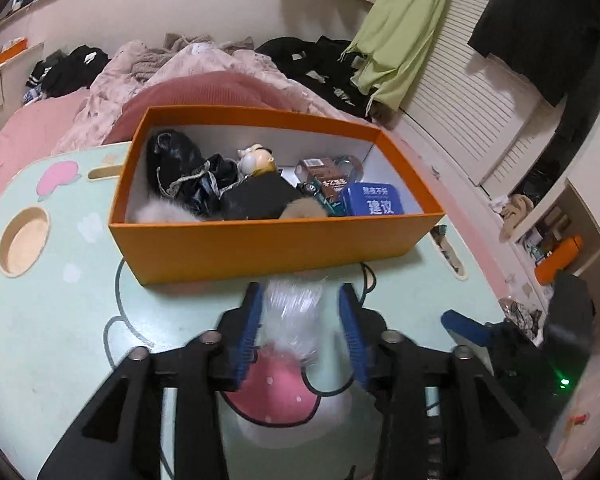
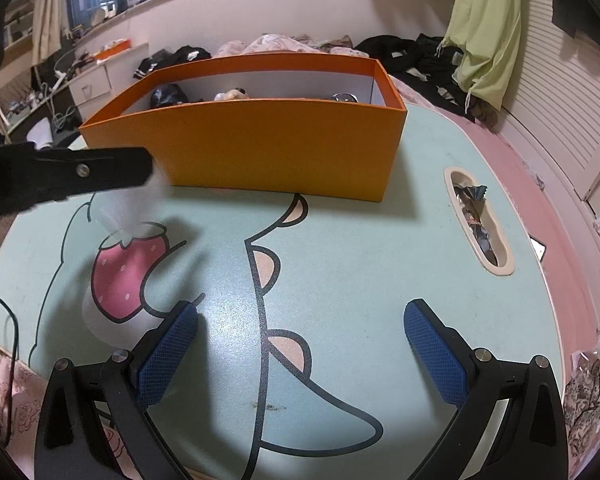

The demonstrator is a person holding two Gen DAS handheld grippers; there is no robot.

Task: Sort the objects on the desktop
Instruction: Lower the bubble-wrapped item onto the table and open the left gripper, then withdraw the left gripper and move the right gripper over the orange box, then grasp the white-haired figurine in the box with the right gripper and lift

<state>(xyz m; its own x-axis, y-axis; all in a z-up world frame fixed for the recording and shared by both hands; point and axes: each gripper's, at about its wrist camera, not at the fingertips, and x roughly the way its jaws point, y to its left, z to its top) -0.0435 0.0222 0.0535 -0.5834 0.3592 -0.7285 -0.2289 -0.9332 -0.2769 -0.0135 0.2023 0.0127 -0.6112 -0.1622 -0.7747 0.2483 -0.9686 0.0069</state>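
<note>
Now clear plastic wrap (image 1: pixel 296 312) between left gripper (image 1: pixel 302 320) fingers

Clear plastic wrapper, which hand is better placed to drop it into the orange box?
Left. Its tool already grips the wrapper just before the orange box; the right tool is open, holding nothing.

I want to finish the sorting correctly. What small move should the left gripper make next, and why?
Probably lift and carry forward over the orange box: the left gripper holds the clear plastic wrap just before the box's near wall.
</note>
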